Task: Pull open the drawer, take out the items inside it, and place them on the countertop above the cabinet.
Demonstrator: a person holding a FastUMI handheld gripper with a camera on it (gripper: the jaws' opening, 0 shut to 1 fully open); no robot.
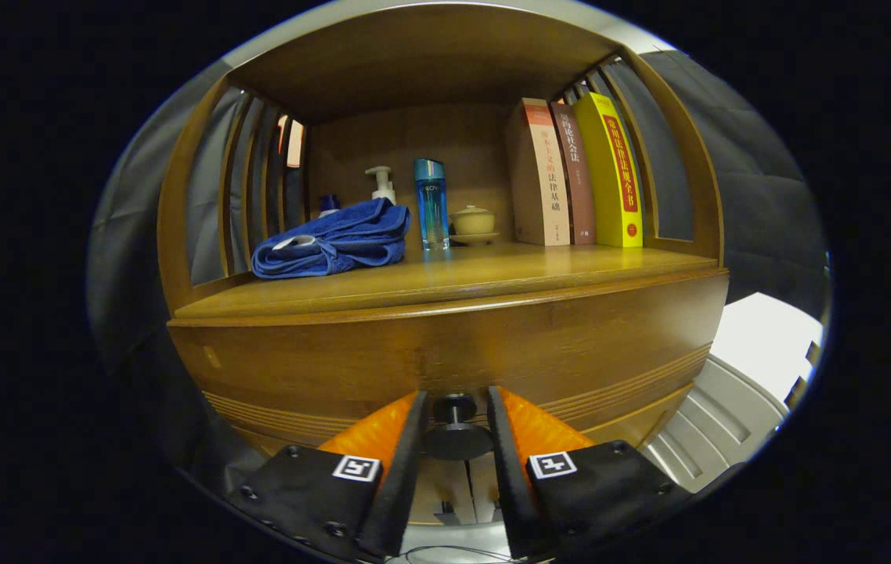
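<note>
1. The gripper [455, 403] sat low against the front of a wooden cabinet, its 2 fingers pointing at the drawer front [445, 352].
2. A dark round knob [456, 429] stood out from the drawer front and lay between the 2 fingers, its stem nearer the wood and its wider disc nearer the camera.
3. The fingers flanked the knob closely on both sides; whether both pressed on it could not be told, so the tongs were neither plainly released nor plainly clenched.
4. The drawer itself looked closed, its face flush under the edge of the countertop [492, 274], and nothing of its inside was visible.
5. The countertop ran just above the drawer front, forming the floor of an open shelf bay with slatted sides.
6. A folded blue towel [332, 243] lay on the countertop's left part, with something small and pale resting on its fold.
7. Behind the towel stood a white pump bottle [381, 184] and a smaller dark blue container [328, 204], partly hidden.
8. Just right of the towel stood a tall blue bottle [431, 204], upright.
9. Beside it sat a small lidded cup on a saucer [474, 222].
10. Further right, 3 books [578, 176] stood upright together against the right-hand slats: a tan one, a brownish one and a yellow one.
</note>
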